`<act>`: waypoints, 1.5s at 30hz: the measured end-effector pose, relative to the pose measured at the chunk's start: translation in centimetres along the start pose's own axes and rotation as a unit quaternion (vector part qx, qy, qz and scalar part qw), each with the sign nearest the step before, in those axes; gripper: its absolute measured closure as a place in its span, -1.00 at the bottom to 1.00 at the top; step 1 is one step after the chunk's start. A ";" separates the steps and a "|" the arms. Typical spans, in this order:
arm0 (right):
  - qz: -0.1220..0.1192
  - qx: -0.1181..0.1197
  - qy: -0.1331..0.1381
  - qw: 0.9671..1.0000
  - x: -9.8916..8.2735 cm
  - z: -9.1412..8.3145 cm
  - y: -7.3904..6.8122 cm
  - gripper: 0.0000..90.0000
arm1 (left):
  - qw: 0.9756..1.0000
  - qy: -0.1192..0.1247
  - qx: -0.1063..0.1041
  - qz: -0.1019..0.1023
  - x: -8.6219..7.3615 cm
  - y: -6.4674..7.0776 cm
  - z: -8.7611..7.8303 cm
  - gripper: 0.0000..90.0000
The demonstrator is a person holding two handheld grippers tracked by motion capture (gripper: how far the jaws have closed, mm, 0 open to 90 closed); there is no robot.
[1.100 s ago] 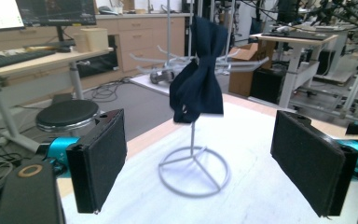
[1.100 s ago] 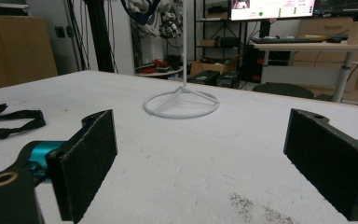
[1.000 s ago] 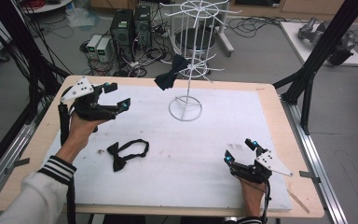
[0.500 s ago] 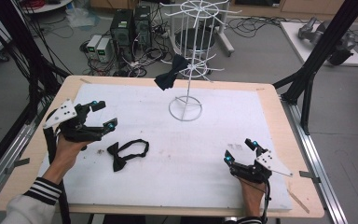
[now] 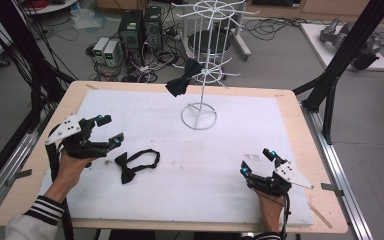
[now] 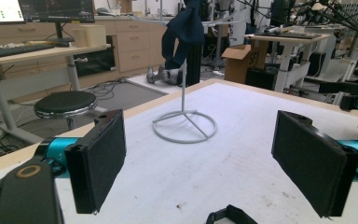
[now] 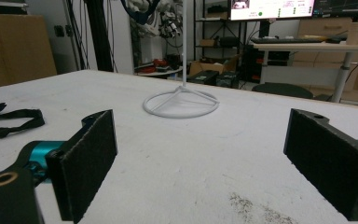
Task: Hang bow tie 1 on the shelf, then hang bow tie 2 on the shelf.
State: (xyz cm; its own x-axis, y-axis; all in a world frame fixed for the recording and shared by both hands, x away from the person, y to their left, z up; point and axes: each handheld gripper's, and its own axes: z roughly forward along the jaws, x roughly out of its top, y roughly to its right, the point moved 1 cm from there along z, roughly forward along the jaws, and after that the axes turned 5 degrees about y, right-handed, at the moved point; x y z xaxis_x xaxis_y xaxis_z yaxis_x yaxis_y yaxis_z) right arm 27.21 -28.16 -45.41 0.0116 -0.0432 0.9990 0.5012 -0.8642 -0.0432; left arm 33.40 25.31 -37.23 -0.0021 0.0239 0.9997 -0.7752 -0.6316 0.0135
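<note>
A black bow tie with its strap (image 5: 136,164) lies flat on the white mat, left of centre. My left gripper (image 5: 111,129) hovers just left of it, jaws wide open and empty; in the left gripper view (image 6: 205,168) a bit of the strap (image 6: 230,215) shows at the bottom edge. A second dark bow tie (image 5: 184,77) hangs from a white wire stand (image 5: 199,116) at the back middle. My right gripper (image 5: 258,161) rests low at the front right, open and empty. The right gripper view (image 7: 209,168) shows the stand's ring base (image 7: 181,103) ahead and the lying bow tie (image 7: 9,119) far left.
The white mat (image 5: 230,145) covers most of the wooden table (image 5: 300,115). Black frame posts (image 5: 330,75) rise at the table's right and left sides. Computers, cables and a stool sit on the floor behind the table.
My left gripper has come down and back toward the near-left side, ending low beside the lying bow tie. The right gripper has stayed still.
</note>
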 end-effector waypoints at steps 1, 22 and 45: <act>0.001 0.000 -0.001 1.000 0.0 0.0 0.0 -0.81 | 1.000 -0.001 0.000 0.001 0.0 -0.1 0.0 -0.60; 0.002 0.000 -0.001 1.000 0.0 0.0 0.0 -0.81 | 1.000 -0.005 0.003 -0.002 0.4 -0.4 -0.6 -0.60; -0.004 -0.003 -0.003 1.000 0.0 0.1 -0.1 -0.81 | 0.994 -0.074 -0.080 0.018 1.2 -1.9 -1.0 -0.69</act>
State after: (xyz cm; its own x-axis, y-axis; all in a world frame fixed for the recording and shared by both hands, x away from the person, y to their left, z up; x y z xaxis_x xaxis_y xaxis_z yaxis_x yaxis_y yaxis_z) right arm 27.23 -28.09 -45.39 0.0126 -0.0330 0.9994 0.4966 -0.8673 -0.0349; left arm 34.23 27.28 -36.10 0.0511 -0.1180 0.9917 -0.8671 -0.4979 -0.0145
